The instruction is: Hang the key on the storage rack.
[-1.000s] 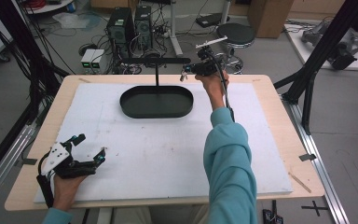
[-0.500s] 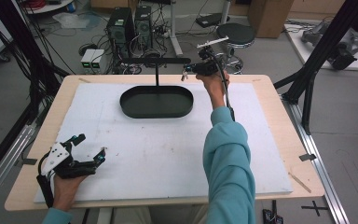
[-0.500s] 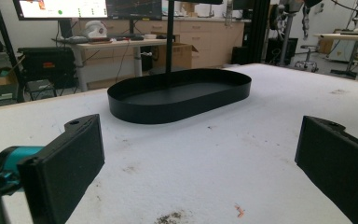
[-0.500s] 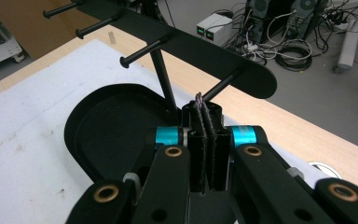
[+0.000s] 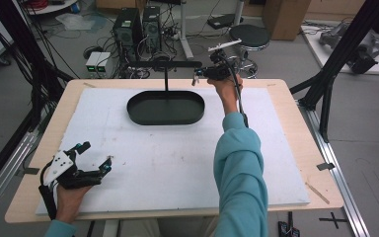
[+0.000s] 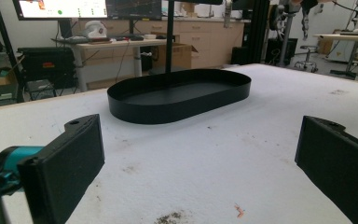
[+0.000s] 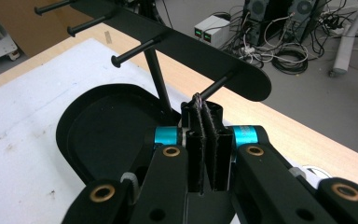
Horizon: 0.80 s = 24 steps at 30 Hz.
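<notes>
I am holding the right gripper [image 5: 201,75] up at the far edge of the table [image 5: 286,148], beside the black stand [image 7: 168,44] that rises from the oval tray [image 5: 165,107]; its fingers [image 7: 196,140] are pressed together, pinching a thin thread-like item [image 7: 197,99] (too small and dark for me to name, perhaps a fine cord or chain) whose frayed-looking top is peeking out just above the pads; in the right gripper view that top is sitting right at the tip of the nearest peg [image 7: 216,86] on the stand's crossbar, though whether it is touching the peg I cannot tell.

The left gripper [image 5: 94,158] is resting low over the white mat [image 5: 177,163] near the table's front left corner, well apart from the tray, its fingers [image 6: 63,163] spread wide with nothing between them.

As I am judging it, the pick-up is done and the carry to the stand is done; what is remaining is the hanging itself, getting the item over the peg and letting go; the other pegs [image 7: 135,50] are looking bare, and the tray is lying empty.
</notes>
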Available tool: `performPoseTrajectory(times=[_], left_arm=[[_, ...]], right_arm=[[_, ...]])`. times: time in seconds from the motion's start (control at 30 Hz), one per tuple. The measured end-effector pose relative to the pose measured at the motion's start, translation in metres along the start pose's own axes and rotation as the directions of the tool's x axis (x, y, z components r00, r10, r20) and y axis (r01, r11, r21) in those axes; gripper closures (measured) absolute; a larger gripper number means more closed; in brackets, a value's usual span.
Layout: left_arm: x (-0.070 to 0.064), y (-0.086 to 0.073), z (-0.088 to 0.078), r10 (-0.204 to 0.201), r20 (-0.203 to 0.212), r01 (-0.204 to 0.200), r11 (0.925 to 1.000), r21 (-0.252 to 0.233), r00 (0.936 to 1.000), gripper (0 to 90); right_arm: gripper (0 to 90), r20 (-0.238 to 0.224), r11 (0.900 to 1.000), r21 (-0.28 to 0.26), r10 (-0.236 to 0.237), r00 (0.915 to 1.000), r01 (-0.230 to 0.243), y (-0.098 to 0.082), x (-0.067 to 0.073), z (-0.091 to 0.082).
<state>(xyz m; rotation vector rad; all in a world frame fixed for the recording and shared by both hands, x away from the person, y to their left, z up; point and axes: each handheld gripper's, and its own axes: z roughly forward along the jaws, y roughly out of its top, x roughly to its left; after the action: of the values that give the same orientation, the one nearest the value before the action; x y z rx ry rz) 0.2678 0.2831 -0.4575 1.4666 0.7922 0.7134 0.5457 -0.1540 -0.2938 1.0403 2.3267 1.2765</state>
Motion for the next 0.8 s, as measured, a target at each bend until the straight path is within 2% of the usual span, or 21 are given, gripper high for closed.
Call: performPoseTrajectory(times=[0.4, 0.47, 0.6, 0.73, 0.8], left_arm=[[0.0001, 0.0000, -0.0001, 0.000, 0.001, 0.000, 1.0000, 0.000, 1.0000, 1.7], [0.0000, 0.0000, 0.0000, -0.002, 0.001, 0.002, 1.0000, 0.000, 1.0000, 1.7], [0.0000, 0.0000, 0.0000, -0.002, 0.001, 0.002, 1.0000, 0.000, 1.0000, 1.7], [0.0000, 0.0000, 0.0000, -0.002, 0.001, 0.002, 1.0000, 0.000, 1.0000, 1.7], [-0.0001, 0.0000, 0.0000, -0.003, 0.002, 0.003, 1.0000, -0.001, 1.0000, 1.7]], right_arm=[[86.2, 0.013, 1.000, 0.008, 0.006, 0.9999, -0.006, -0.0019, -0.0039, 0.0020], [85.8, 0.013, 1.000, 0.013, 0.024, 0.9996, -0.024, -0.0041, -0.0057, 0.0018], [84.7, 0.012, 1.000, 0.012, 0.026, 0.9996, -0.026, -0.0051, -0.0063, 0.0027], [81.0, 0.014, 0.999, 0.019, 0.027, 0.9995, -0.027, -0.0054, -0.0065, 0.0039], [73.0, 0.023, 0.999, 0.023, 0.031, 0.9993, -0.032, -0.0064, -0.0078, 0.0045]])
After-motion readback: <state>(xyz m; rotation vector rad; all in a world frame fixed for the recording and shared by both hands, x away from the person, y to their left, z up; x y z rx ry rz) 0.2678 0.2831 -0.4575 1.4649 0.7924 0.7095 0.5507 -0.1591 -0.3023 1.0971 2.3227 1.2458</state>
